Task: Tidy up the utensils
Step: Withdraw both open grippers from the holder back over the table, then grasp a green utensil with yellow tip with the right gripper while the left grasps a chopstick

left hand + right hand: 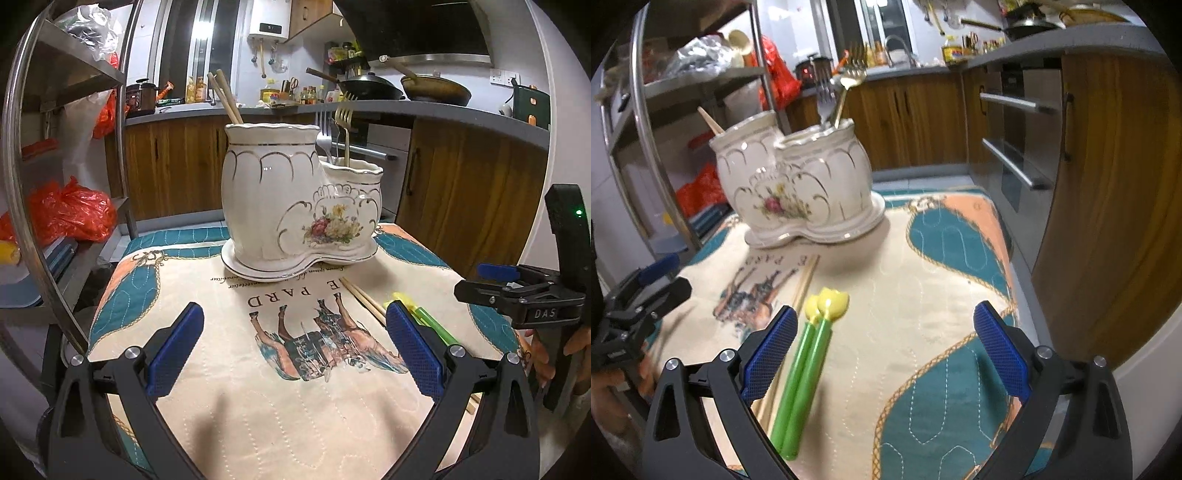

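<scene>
A white ceramic two-pot utensil holder (295, 206) stands at the far side of the quilted cloth; it also shows in the right wrist view (801, 184). Chopsticks (225, 98) stand in its tall pot, forks (334, 125) in its short pot. A loose pair of chopsticks (364, 301) and two green utensils with yellow tulip ends (809, 365) lie on the cloth. My left gripper (295, 350) is open and empty above the cloth. My right gripper (886, 354) is open and empty, the green utensils beside its left finger.
A steel shelf rack (74, 147) with red bags stands at the left. Wooden kitchen cabinets (472, 192) and an oven (1015, 147) lie beyond the table. The cloth's right edge (1008, 258) drops off to the floor.
</scene>
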